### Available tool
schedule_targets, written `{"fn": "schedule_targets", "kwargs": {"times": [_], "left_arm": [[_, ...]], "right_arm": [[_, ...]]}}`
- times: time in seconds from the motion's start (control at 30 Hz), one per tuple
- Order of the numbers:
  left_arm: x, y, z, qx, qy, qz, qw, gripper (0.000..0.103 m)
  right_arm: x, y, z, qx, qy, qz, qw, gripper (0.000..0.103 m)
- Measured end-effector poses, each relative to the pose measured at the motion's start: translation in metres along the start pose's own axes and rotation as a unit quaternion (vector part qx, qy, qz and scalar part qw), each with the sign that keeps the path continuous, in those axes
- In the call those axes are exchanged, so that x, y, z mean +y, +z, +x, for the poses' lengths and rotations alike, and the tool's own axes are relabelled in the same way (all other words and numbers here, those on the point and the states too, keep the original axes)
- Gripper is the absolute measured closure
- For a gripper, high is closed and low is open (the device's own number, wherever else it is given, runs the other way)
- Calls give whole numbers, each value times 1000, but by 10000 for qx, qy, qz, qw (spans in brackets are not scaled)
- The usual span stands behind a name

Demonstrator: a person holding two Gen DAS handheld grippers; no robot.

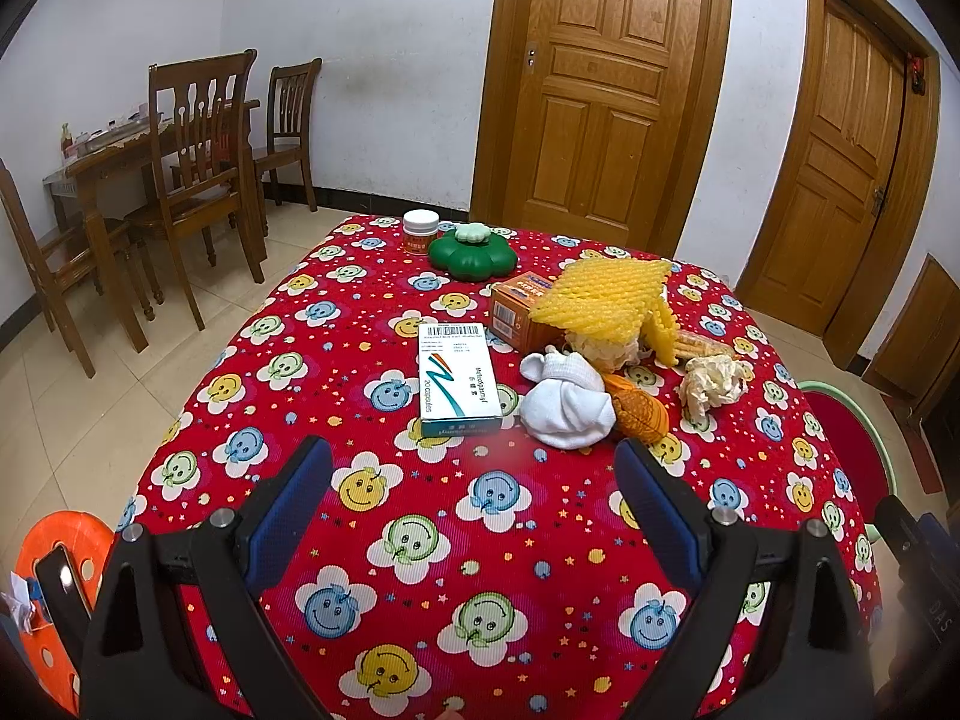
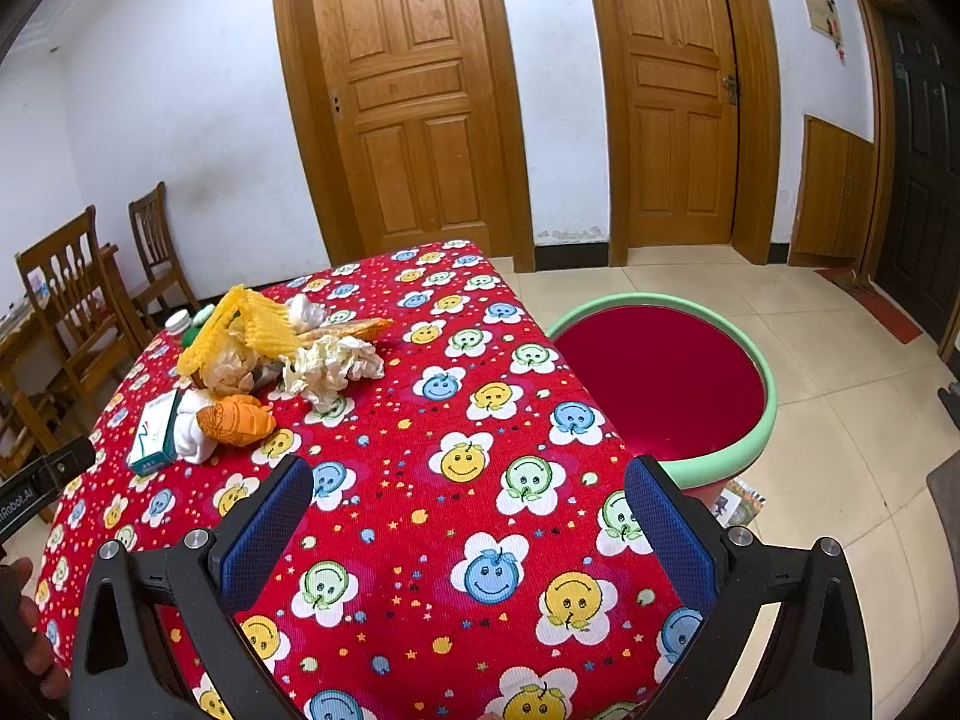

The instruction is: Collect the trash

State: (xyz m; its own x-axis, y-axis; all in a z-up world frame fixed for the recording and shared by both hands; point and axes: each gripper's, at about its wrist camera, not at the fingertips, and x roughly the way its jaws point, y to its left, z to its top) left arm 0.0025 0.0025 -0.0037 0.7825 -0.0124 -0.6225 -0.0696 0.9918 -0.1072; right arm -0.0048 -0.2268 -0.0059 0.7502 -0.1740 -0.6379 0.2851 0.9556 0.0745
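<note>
On the red smiley tablecloth [image 1: 420, 540] lies a pile of trash: yellow foam netting [image 1: 606, 294], a crumpled tissue [image 1: 714, 381], a white wad [image 1: 564, 399], an orange net [image 1: 639, 411] and a white capsule box [image 1: 456, 378]. My left gripper [image 1: 474, 462] hovers open over the near part of the table, short of the box. In the right wrist view the same netting [image 2: 240, 324], tissue [image 2: 333, 369] and orange net [image 2: 237, 420] lie far left, and my right gripper [image 2: 468, 480] is open above the cloth [image 2: 480, 480].
An orange carton [image 1: 516, 306], a green flower-shaped container [image 1: 474, 252] and a small jar [image 1: 423, 231] stand further back. A red basin with a green rim [image 2: 660, 384] sits beside the table's right edge. Wooden chairs [image 1: 192, 180] stand left; an orange stool [image 1: 57, 570] is near left.
</note>
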Motion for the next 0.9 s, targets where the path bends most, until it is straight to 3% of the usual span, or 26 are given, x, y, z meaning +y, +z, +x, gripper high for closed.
{"fn": "schedule_targets", "kwargs": {"times": [0.67,0.9], "left_arm": [[3,-6,4,45,3,-3,10000,9],[11,6,11,112,53,2,9999,9]], "right_arm": [[-1,-4,2,37,14,53,10000,0],[1,8,7,26,158,-1,9999,0]]}}
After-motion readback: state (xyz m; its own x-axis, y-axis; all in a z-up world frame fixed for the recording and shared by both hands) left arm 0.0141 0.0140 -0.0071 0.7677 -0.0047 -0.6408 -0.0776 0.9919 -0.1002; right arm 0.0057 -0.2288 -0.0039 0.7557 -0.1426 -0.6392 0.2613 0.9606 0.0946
